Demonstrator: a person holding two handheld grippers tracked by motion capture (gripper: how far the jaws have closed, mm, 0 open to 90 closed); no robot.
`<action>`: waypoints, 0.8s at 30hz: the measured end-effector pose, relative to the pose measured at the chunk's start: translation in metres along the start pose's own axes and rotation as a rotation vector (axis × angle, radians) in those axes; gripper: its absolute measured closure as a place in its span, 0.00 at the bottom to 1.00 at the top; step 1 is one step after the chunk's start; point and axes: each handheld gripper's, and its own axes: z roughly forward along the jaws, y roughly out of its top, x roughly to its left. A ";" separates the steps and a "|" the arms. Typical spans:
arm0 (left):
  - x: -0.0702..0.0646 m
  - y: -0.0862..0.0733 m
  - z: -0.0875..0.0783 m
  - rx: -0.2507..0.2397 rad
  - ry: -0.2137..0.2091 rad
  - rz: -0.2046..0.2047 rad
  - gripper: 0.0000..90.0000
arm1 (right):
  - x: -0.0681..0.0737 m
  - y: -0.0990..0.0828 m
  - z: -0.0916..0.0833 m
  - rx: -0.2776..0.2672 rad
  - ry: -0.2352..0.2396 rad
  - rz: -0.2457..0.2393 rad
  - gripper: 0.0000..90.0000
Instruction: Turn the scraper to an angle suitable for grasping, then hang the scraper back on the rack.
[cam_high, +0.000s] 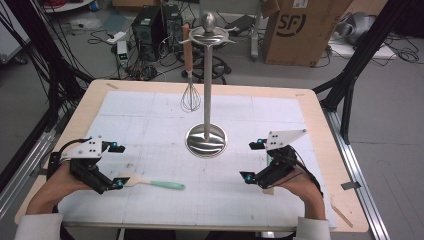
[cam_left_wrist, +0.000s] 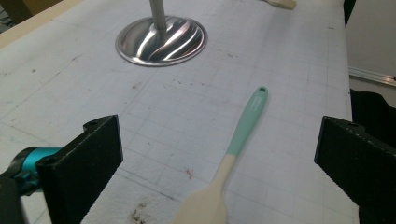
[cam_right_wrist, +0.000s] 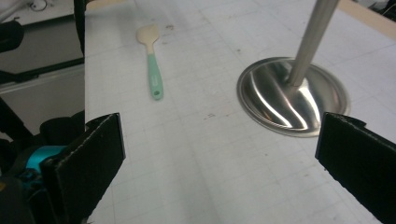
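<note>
Left claw (cam_high: 116, 165) is wide open, low over the near-left of the desk (cam_high: 310, 100), holding nothing. Spatula (cam_high: 150, 183) lies flat on the white mat (cam_high: 150, 125), cream blade touching or just beside the left claw's near jaw in the high view. Left gripper view: the spatula (cam_left_wrist: 231, 158) sits between the jaws, blade nearest the camera, teal handle pointing away towards the stand base (cam_left_wrist: 161, 41); neither jaw grips it.

Right claw (cam_high: 252, 161) is also wide open and empty, near-right of the desk, well apart from the spatula. Right gripper view: the jaws frame bare mat, stand base (cam_right_wrist: 292, 95) ahead on the right, spatula (cam_right_wrist: 152, 60) far off on the left.

Stand (cam_high: 206, 100) is upright mid-desk, a round shiny base with a ball-topped pole. Whisk (cam_high: 190, 85) hangs from the stand's top arm on the left side, wire end down, clear of the mat. Stand sits between the two claws, farther back.
</note>
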 end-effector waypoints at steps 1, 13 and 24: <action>0.000 0.000 0.000 0.001 0.003 0.000 0.02 | -0.001 -0.002 -0.003 -0.010 -0.007 0.009 0.00; -0.003 0.001 -0.001 -0.012 0.011 0.007 0.02 | -0.005 -0.013 -0.024 -0.058 -0.051 0.041 0.00; -0.003 0.009 0.006 -0.005 0.012 0.018 0.02 | -0.011 -0.027 -0.033 -0.091 -0.059 0.071 0.00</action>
